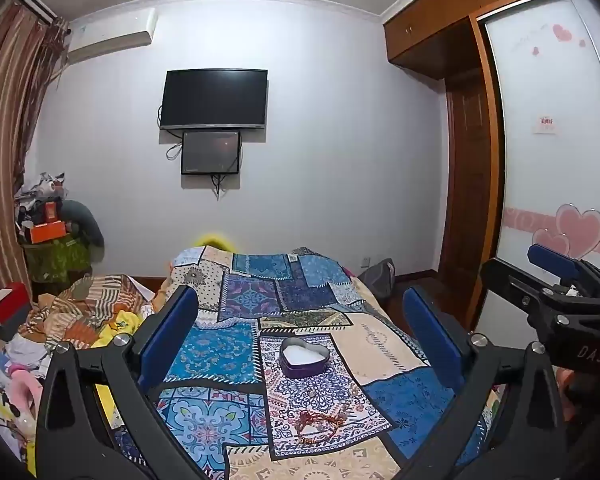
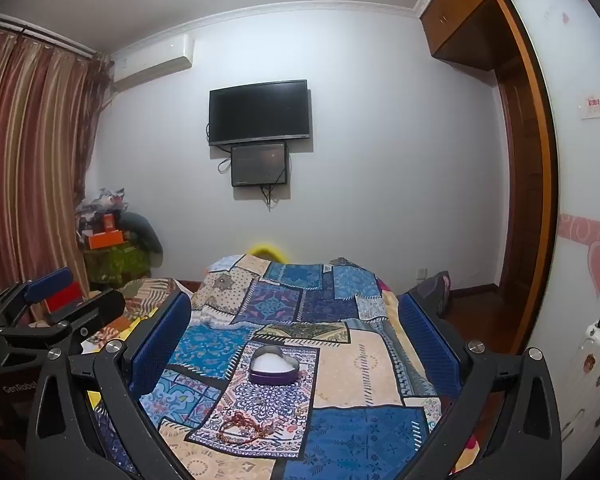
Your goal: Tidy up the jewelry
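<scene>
A purple heart-shaped tin with a white lining sits open on the patchwork bedspread; it also shows in the right wrist view. Nearer to me lies a tangle of reddish bead strings and small jewelry, also in the right wrist view. My left gripper is open and empty, held above the bed with the tin between its fingers in view. My right gripper is open and empty, likewise above the bed. Each gripper shows at the edge of the other's view.
The bed runs away toward a white wall with a TV. Clutter and striped bedding lie on the left. A wardrobe with sliding doors stands on the right, a bag on the floor beside the bed.
</scene>
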The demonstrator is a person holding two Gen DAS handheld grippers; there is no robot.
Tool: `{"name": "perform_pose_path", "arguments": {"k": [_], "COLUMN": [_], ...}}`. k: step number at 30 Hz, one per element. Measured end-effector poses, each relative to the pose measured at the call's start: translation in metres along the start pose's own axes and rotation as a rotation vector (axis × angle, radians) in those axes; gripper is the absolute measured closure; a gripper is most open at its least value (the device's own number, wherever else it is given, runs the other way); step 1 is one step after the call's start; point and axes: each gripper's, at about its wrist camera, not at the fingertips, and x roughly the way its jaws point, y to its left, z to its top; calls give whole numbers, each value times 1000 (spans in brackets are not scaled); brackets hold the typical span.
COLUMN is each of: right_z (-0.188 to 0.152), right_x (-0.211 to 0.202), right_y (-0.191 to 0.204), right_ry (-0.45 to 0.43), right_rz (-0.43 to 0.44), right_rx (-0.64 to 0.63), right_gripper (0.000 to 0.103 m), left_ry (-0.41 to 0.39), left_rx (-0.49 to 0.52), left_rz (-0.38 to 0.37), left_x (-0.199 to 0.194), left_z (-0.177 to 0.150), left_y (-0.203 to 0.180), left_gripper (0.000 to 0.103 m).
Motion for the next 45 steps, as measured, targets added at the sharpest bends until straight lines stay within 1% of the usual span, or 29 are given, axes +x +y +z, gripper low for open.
{"name": "perform_pose_path", "arguments": {"k": [2, 3, 4, 5, 10, 22, 30, 45], "right_z": [0, 0, 0, 0, 1, -8, -6, -7], "right_x": [0, 1, 1, 1, -1, 4, 3, 7], "right_y": [0, 0, 0, 0, 0, 2, 5, 3], "right_ry": [4, 4, 5, 5, 2, 12, 23, 34], "right_rz": [-1, -2, -1, -1, 1, 3, 7, 14], "right_rx": [-1, -1, -1, -1, -7, -7, -12, -15], "right_gripper": [0, 0, 0, 0, 0, 0, 0, 0], "left_ry": [-1, 3, 36, 50, 48, 38, 46, 54], "left_rx": [1, 1, -7, -14, -10, -15, -26, -35], "left_rz": [4, -9, -18, -21, -5, -3, 18, 12], "left_x": [-3, -5, 4, 9, 21, 15, 15, 14], "left_z": [0, -3, -3, -3, -12, -14, -14, -8], "left_y": [0, 0, 2, 3, 0, 3, 9, 13], "left_gripper": [0, 0, 0, 0, 0, 0, 0, 0]}}
